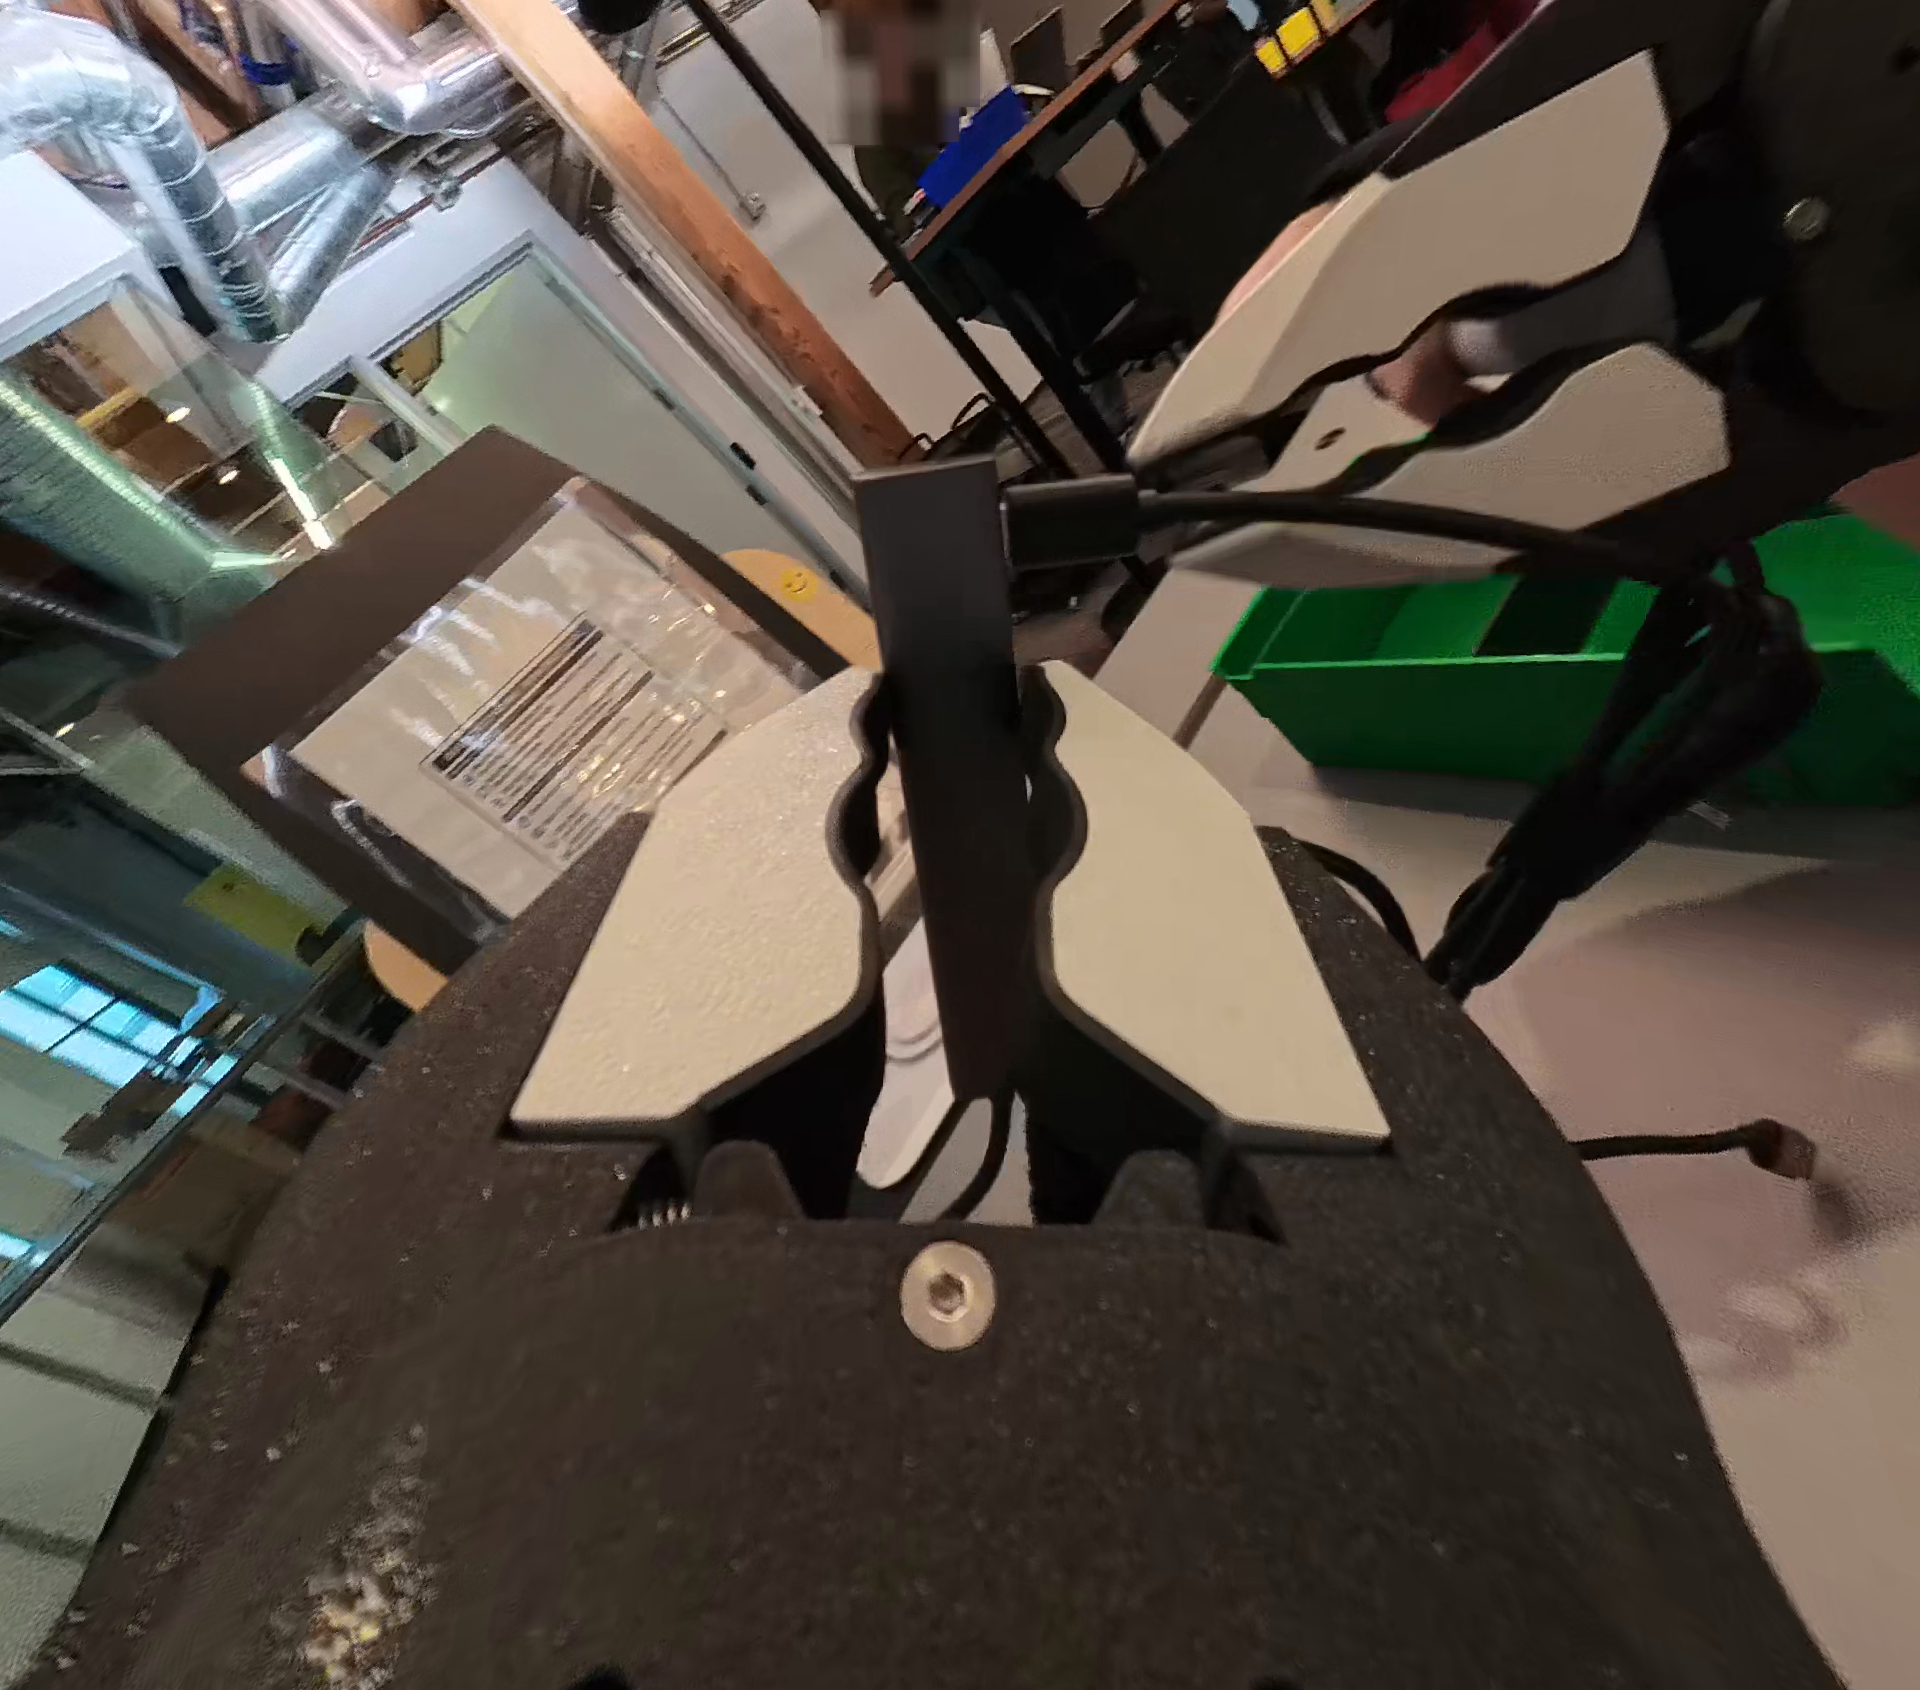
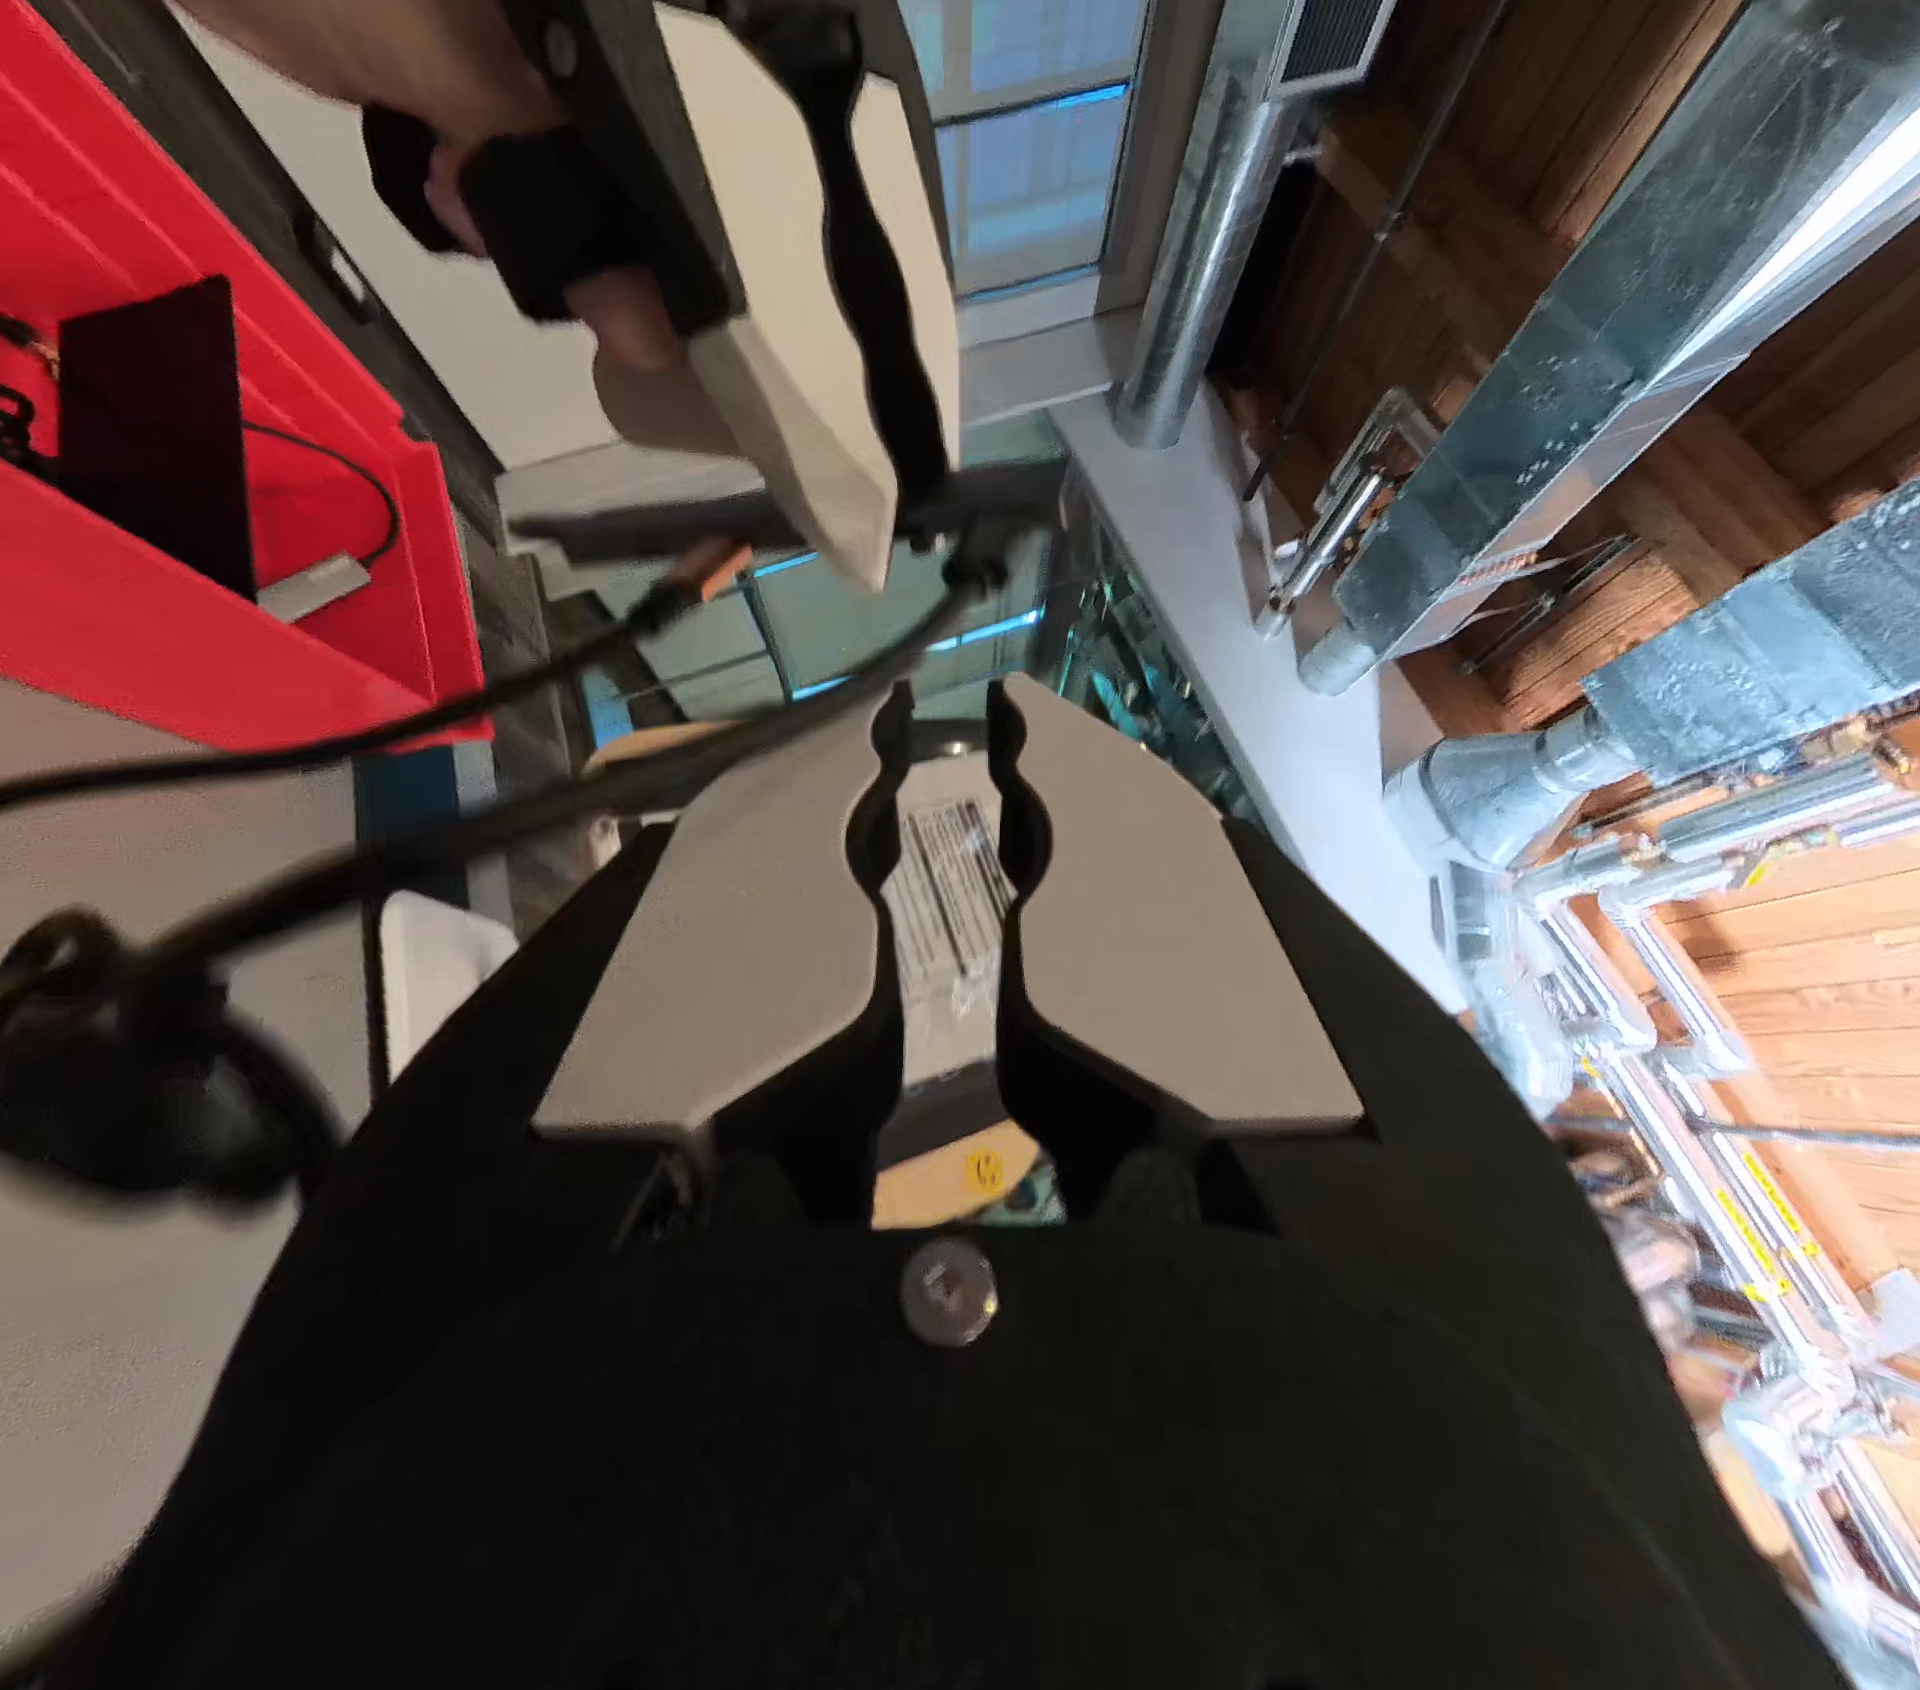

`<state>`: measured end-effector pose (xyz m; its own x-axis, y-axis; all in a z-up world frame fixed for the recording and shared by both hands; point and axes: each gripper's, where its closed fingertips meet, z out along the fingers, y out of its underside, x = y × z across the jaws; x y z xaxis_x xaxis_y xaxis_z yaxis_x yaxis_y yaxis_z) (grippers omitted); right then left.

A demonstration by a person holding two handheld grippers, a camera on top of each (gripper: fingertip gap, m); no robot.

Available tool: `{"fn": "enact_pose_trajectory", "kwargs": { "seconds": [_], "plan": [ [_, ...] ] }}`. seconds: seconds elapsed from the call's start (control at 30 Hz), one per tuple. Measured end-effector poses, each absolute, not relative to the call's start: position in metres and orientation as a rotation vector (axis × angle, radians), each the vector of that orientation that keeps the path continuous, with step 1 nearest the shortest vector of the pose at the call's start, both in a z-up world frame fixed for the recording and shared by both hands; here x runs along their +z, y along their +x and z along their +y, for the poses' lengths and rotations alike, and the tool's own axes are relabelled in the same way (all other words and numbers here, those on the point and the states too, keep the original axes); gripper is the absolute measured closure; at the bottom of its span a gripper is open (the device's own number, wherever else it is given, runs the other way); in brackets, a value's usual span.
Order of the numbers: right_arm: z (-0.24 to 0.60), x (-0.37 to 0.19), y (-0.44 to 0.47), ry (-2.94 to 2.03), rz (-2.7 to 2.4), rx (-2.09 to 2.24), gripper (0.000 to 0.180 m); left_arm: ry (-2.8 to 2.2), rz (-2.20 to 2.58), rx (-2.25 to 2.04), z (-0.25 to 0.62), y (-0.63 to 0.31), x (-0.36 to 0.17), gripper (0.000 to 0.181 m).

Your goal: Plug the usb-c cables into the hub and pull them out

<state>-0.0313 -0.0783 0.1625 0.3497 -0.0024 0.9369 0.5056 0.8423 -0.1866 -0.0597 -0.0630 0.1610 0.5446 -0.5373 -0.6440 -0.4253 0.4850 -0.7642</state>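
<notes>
My left gripper (image 1: 951, 705) is shut on the hub (image 1: 935, 580), a flat dark bar held upright in the air. One black USB-C plug (image 1: 1070, 523) sits in the hub's right side. Its cable (image 1: 1403, 523) runs right to a tied black bundle (image 1: 1683, 747). My right gripper (image 1: 1153, 502) is close to that plug. In the right wrist view my right gripper (image 2: 951, 695) is slightly open with nothing between the fingers. The cable (image 2: 623, 757) passes just left of its tips. A second loose plug (image 2: 712, 575) hangs free and shows in the left wrist view (image 1: 1782, 1152).
A green bin (image 1: 1455, 684) stands on the grey table (image 1: 1662, 1069) to the right. A red bin (image 2: 208, 580) holds a dark box and a grey adapter. A clear plastic box (image 1: 540, 705) lies past the hub. A person sits at a far desk. My right fingertips sit around 4 cm from my left ones.
</notes>
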Motion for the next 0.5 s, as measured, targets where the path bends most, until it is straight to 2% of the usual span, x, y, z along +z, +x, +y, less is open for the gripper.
{"fn": "enact_pose_trajectory", "kwargs": {
  "seconds": [0.17,0.33,0.43,0.5],
  "plan": [
    [-0.044,0.171,0.000,-0.766,-1.077,-0.227,0.168,-1.245,1.021,-0.119,-0.043,-0.079,0.154,0.158],
    [-0.052,0.172,-0.023,-1.076,-0.966,0.588,0.158,-1.275,1.097,-0.044,-0.030,-0.068,0.133,0.158],
    [-0.039,0.150,-0.032,-1.264,-0.965,0.780,0.142,-1.267,1.139,0.016,-0.027,-0.058,0.122,0.158],
    [-0.032,0.138,-0.034,-1.345,-0.960,0.870,0.140,-1.263,1.169,0.012,-0.028,-0.051,0.117,0.158]
  ]
}}
